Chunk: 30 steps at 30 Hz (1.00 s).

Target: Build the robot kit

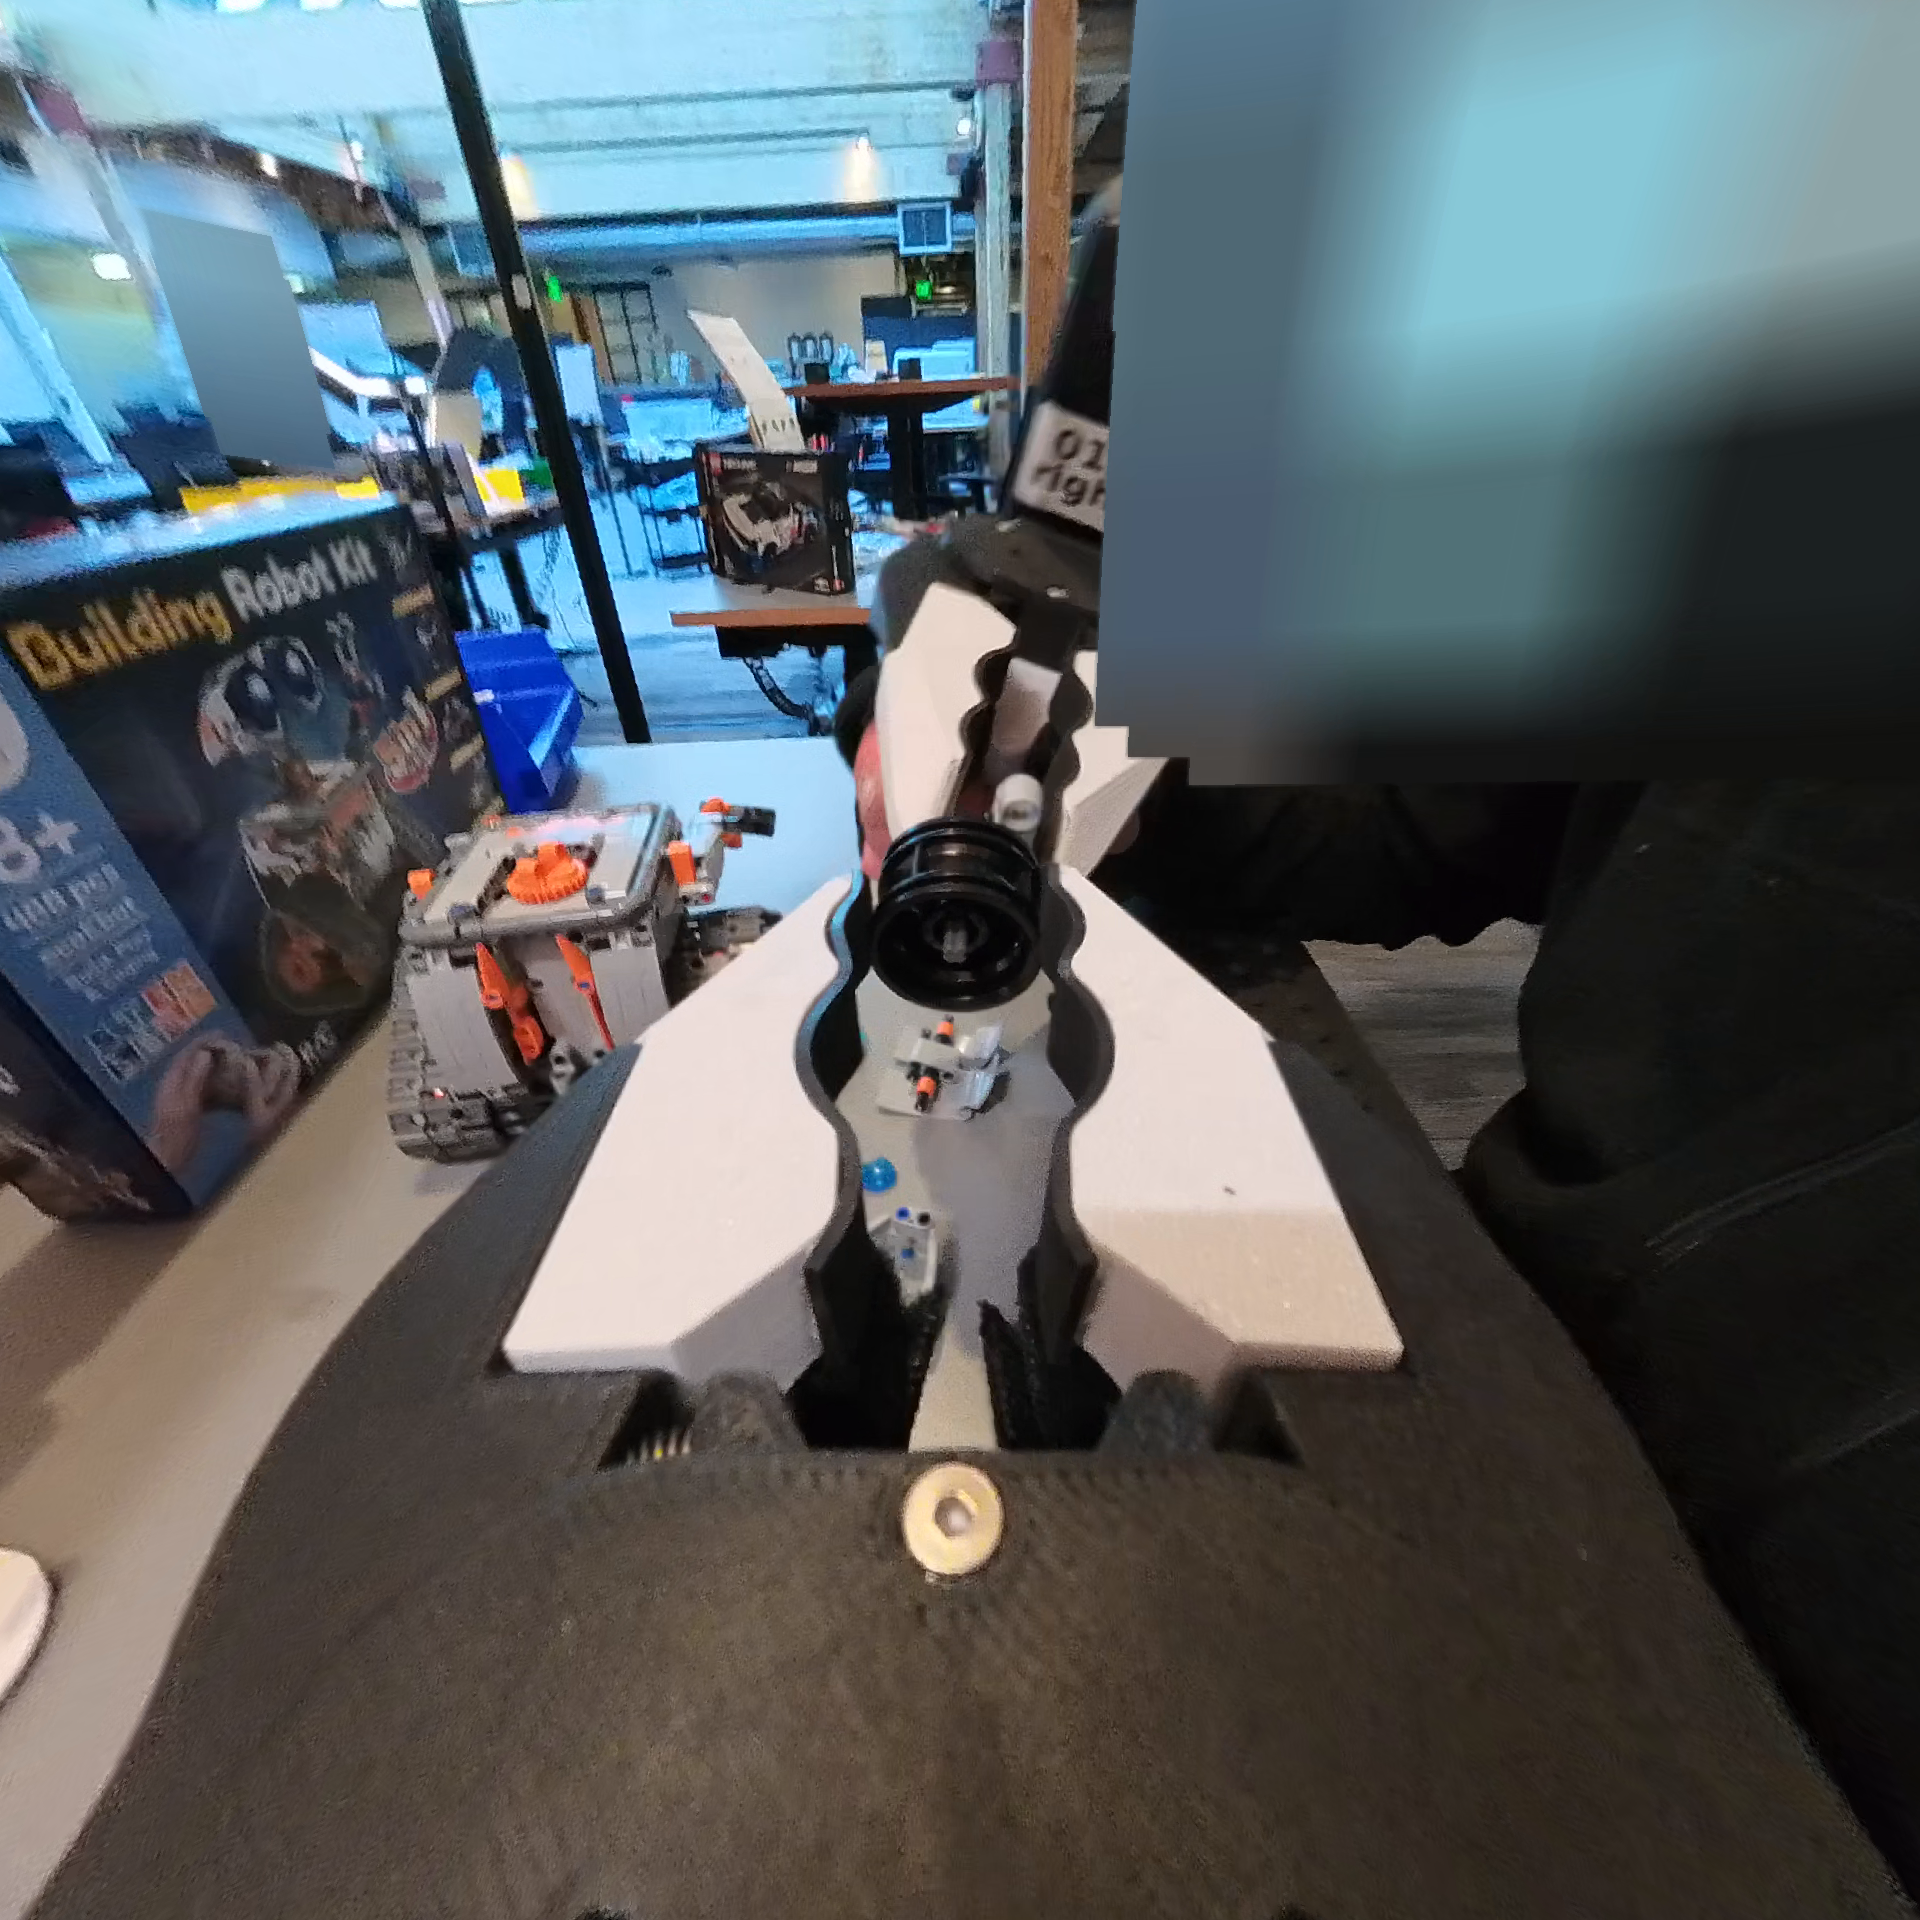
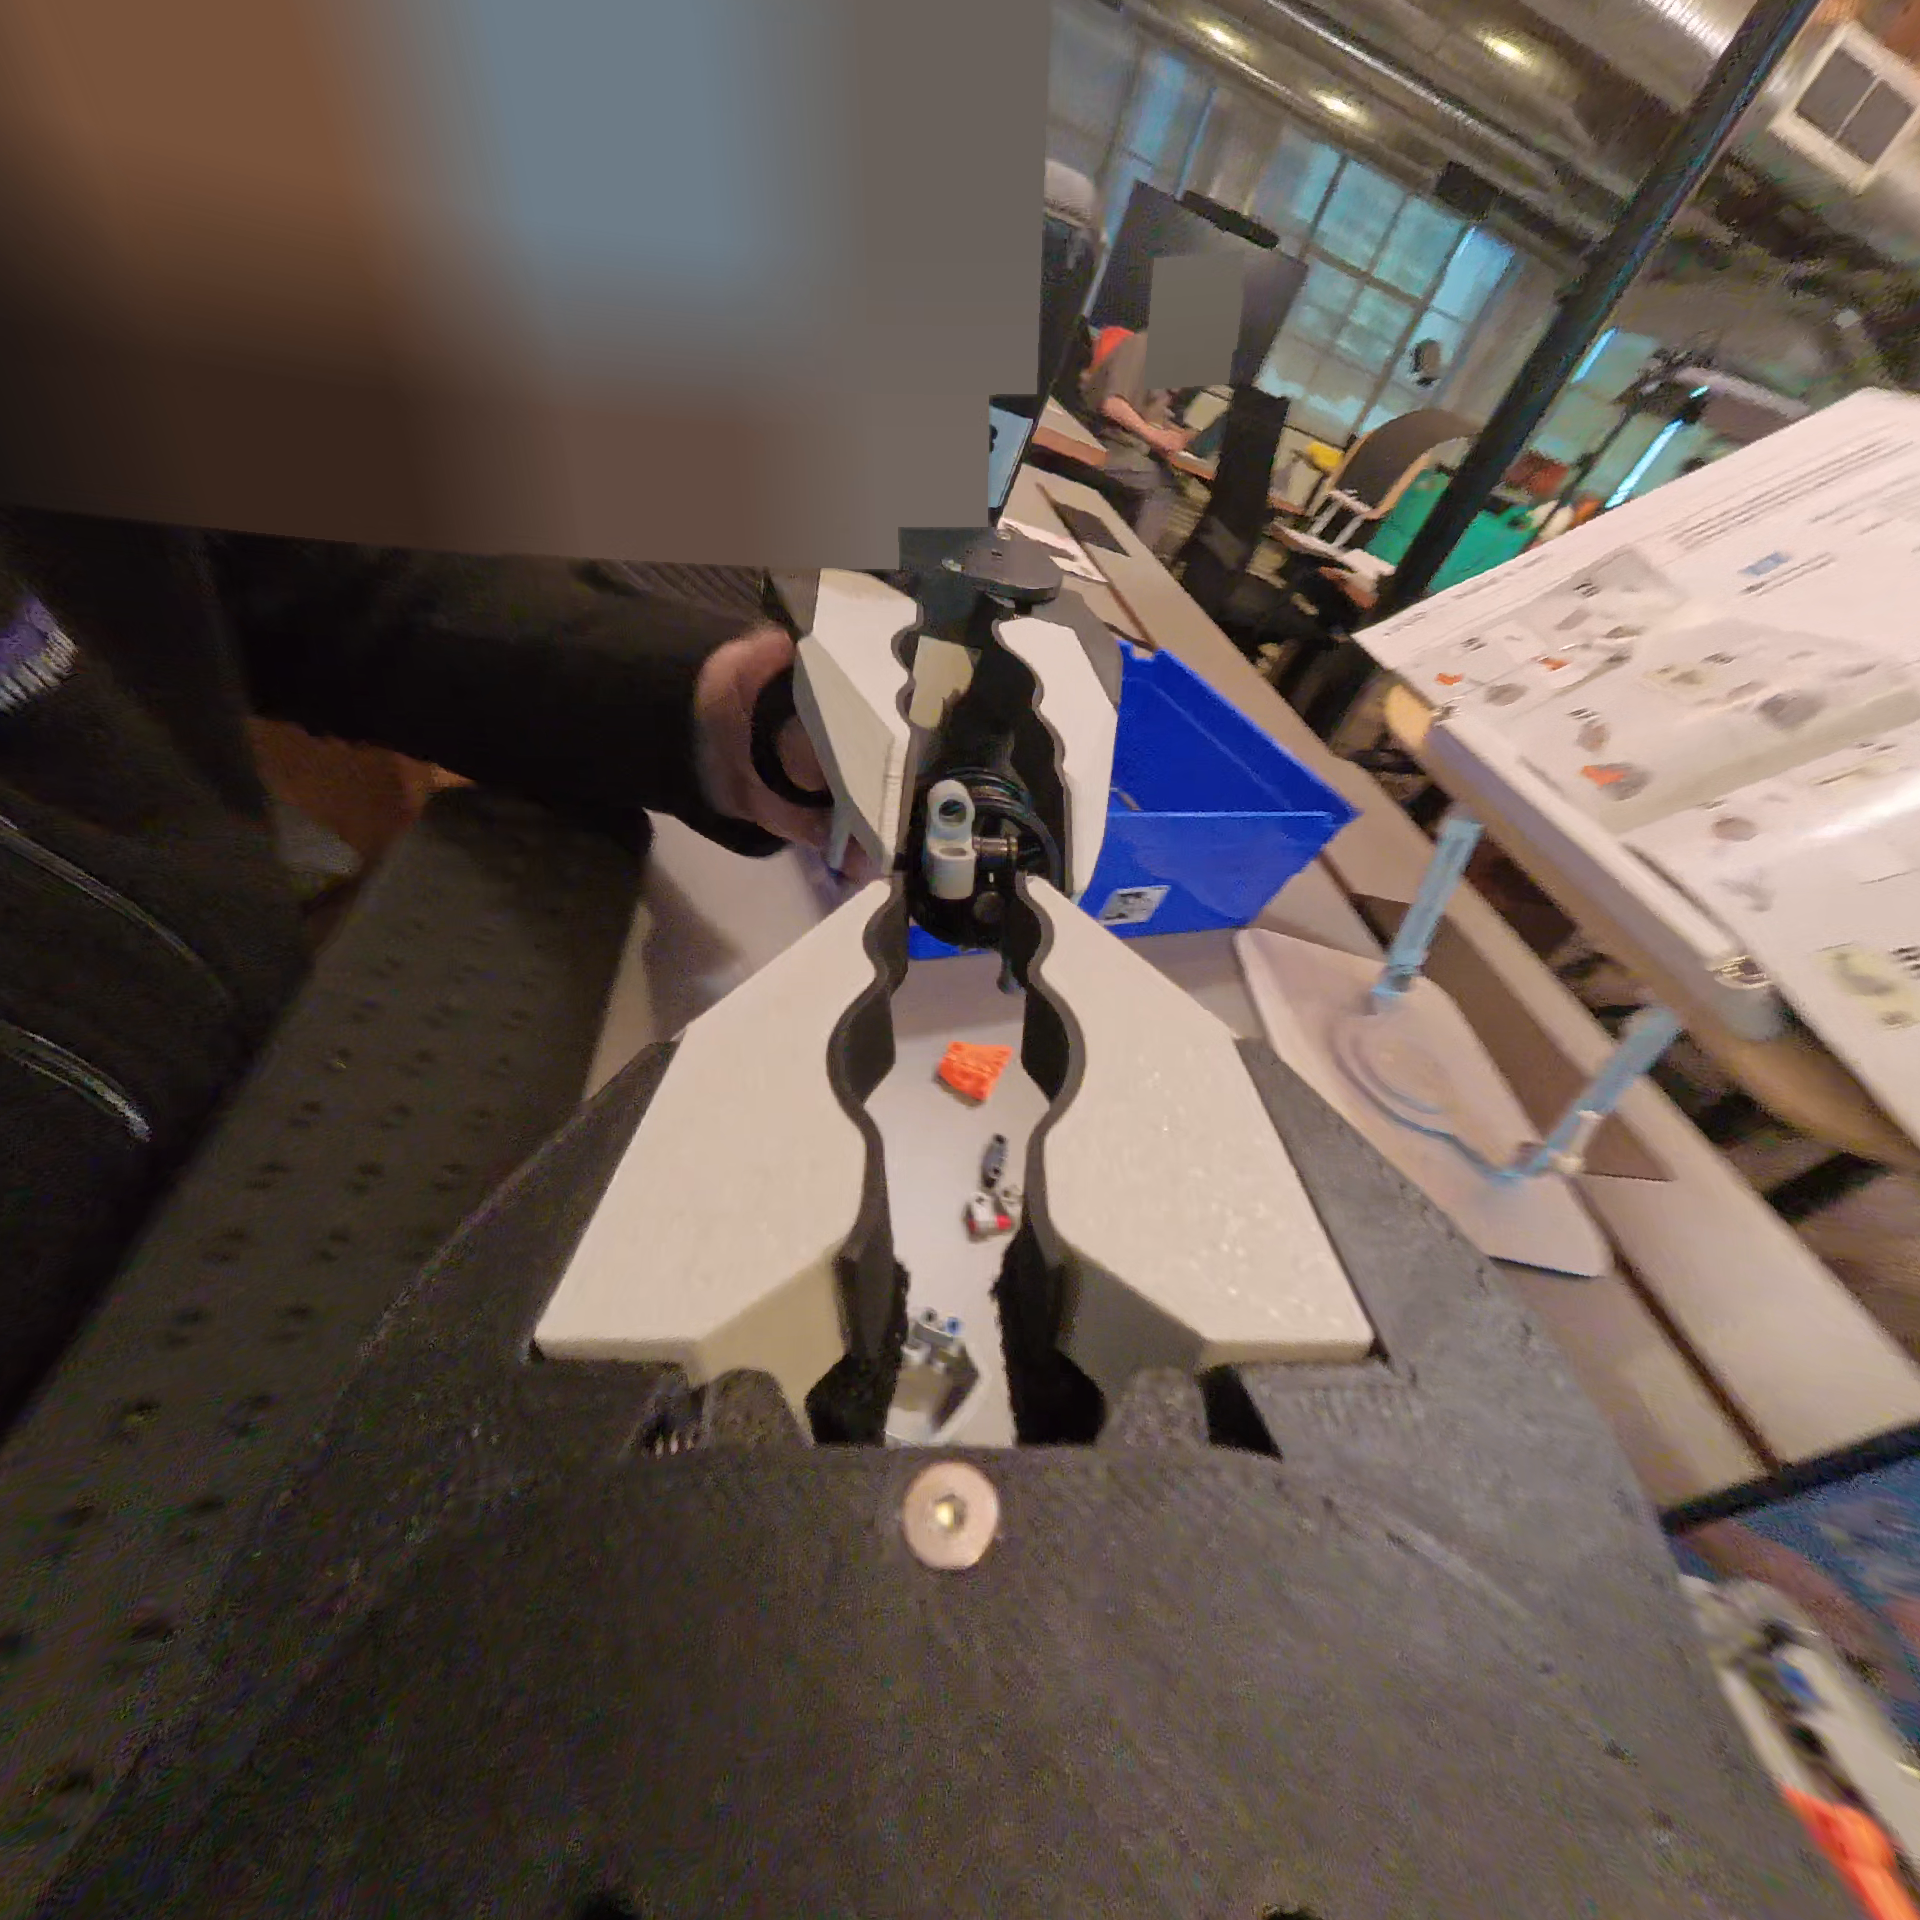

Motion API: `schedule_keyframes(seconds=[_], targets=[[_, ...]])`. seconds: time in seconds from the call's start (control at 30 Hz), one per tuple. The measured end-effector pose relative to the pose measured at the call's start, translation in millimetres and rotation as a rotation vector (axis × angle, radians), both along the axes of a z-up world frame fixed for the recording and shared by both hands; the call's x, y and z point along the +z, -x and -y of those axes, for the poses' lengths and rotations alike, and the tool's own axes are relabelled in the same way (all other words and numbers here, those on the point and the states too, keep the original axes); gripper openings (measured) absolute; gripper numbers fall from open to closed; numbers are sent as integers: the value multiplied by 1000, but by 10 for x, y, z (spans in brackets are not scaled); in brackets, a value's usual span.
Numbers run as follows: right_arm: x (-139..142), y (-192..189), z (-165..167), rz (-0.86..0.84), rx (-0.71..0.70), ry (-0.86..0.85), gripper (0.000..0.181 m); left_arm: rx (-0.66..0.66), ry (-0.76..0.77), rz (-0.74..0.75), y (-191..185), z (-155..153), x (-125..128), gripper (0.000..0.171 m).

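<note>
My left gripper is shut on a black wheel rim, held upright above the table with its hub facing the camera. My right gripper faces it tip to tip and is shut on a small light-grey connector with a short axle sticking out sideways. In the left wrist view the connector sits right behind the wheel's top edge. In the right wrist view the wheel is just behind the connector, touching or nearly so. A person's hand grips the left gripper's handle.
A grey and orange tracked robot model stands left of the grippers beside its kit box. A blue bin sits behind. Loose small parts lie on the table below, among them an orange piece. An instruction booklet on a stand is at right. My left and right fingertips are right by each other.
</note>
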State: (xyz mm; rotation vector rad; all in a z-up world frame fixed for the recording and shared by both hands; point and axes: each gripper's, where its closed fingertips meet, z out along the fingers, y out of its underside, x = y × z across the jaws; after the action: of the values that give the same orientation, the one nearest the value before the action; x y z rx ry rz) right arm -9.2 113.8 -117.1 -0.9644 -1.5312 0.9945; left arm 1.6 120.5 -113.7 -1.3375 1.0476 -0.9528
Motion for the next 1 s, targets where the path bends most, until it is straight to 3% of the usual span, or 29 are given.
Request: schedule_keyframes(seconds=[0.4,1.0], targets=[[2,-98,199,1,165,13,12,-132,-55,-37,-83,202,12,29],[148,-93,88,-36,-107,-271,5,-24,-115,24,-66,151,143,29]])
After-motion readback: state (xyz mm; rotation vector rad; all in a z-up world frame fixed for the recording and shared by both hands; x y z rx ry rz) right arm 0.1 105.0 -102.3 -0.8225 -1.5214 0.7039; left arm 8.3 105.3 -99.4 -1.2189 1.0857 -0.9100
